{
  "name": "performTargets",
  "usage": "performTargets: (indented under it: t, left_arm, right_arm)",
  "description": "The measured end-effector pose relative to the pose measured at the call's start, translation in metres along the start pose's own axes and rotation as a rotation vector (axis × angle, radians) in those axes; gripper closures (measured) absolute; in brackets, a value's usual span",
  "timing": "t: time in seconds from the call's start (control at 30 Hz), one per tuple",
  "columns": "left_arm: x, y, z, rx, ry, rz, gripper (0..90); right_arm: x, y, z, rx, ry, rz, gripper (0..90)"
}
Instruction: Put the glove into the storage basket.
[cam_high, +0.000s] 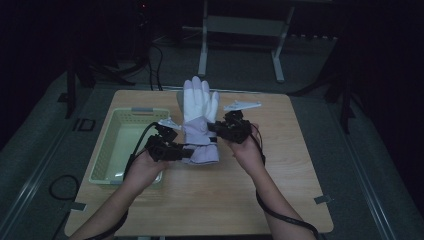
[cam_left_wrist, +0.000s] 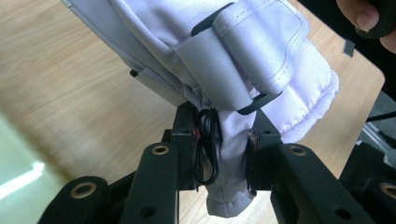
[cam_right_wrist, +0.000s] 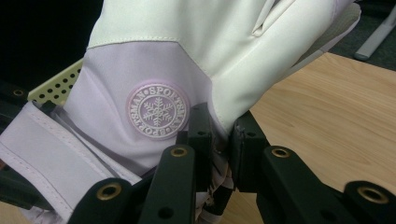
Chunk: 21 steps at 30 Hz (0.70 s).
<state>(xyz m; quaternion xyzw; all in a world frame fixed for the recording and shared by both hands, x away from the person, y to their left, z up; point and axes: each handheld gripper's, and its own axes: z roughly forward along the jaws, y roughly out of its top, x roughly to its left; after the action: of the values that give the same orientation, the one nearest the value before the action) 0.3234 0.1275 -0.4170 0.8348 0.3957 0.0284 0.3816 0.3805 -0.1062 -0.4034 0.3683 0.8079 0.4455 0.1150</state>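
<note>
a white and lilac glove (cam_high: 199, 120) is held above the tabletop (cam_high: 280, 165), beside a pale basket (cam_high: 116, 145). its cuff is pinched by the closed left tongs (cam_high: 187, 151), its opposite edge by the closed right tongs (cam_high: 214, 127).

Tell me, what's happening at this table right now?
A person holds a white and lilac ski glove up over the wooden table with two hand-held grippers. The left gripper is shut on the cuff fabric, and the right gripper is shut on the glove's side near its snowflake badge. The glove's fingers point away from the person. A pale green basket sits on the table just left of the glove.
</note>
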Motion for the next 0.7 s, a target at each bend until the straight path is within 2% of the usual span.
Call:
performTargets:
  t: [0.17,0.43,0.63,0.7]
  left_arm:
    - [0.016,-0.010,-0.017,0.021,0.006,-0.009,70.6]
    - [0.038,-0.030,-0.043,0.035,0.027,-0.013,70.6]
    - [0.061,-0.046,-0.062,0.049,0.024,-0.044,70.5]
    - [0.069,-0.051,-0.068,0.050,0.017,-0.056,70.5]
  right_arm:
    - [0.017,0.006,0.016,0.003,0.022,0.002,80.5]
    - [0.047,0.018,0.042,0.011,0.040,-0.020,80.5]
    - [0.072,0.028,0.064,0.020,0.046,-0.056,80.5]
    - [0.079,0.030,0.072,0.023,0.054,-0.050,80.5]
